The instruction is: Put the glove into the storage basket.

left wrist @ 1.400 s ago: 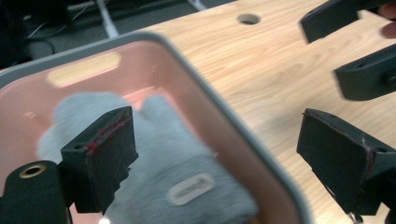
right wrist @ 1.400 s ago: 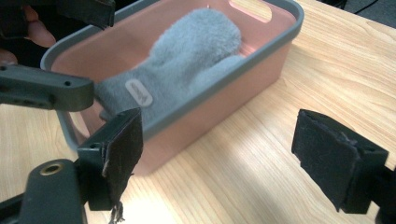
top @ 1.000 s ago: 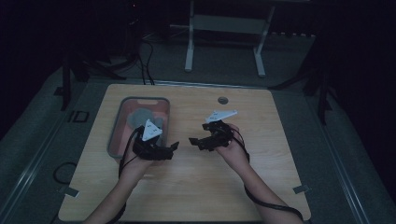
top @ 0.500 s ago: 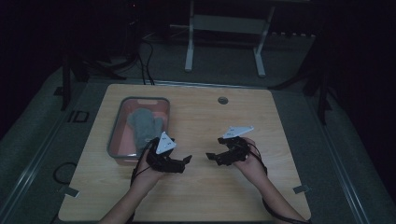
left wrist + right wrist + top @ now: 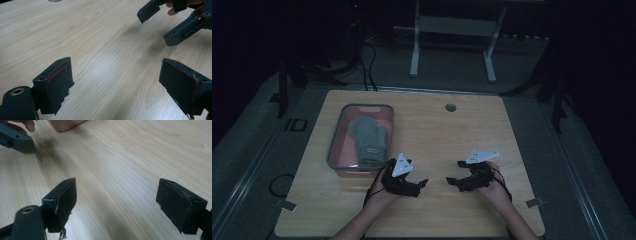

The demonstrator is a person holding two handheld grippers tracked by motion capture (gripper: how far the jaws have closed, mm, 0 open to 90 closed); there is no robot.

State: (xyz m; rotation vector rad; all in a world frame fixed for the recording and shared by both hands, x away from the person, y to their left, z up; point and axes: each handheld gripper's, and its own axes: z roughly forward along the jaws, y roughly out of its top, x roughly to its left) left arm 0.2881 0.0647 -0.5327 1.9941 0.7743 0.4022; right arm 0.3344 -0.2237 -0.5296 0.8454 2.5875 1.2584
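Both hands low at the near edge of the wooden table (image 5: 512, 135), forearms coming in from the bottom of the high view. Left gripper (image 5: 418, 184) sits w/ its tips pointing right, toward the other one; grey three-cornered plate on top tilted up. Right gripper (image 5: 454, 172) mirrors it, tips pointing left, its plate angled up too. The two face each other, near but apart, bare wood between.

Left gripper view: jaws spread wide, nothing between them but table grain. Left pad has red smears along its edge. Right gripper (image 5: 160, 20) shows at upper right, jaws apart, w/ fingertips (image 5: 172, 7) of the right hand behind it.

Right gripper view: jaws also wide, empty, only wood between. A few frayed threads hang off the left pad. One jaw of the left gripper (image 5: 18, 141) pokes in at upper left, w/ a bit of the hand above it.

Round the table: grey mitten (image 5: 369, 140) lies flat in a shallow grey-rimmed tray (image 5: 337, 145) w/ pinkish floor, left side, just beyond the left gripper, not touching it. Small round grommet hole (image 5: 450, 107) near the far edge. Nothing stands between grippers and tray. Floor beyond is dark; white frame legs (image 5: 414, 50) and cables back there.
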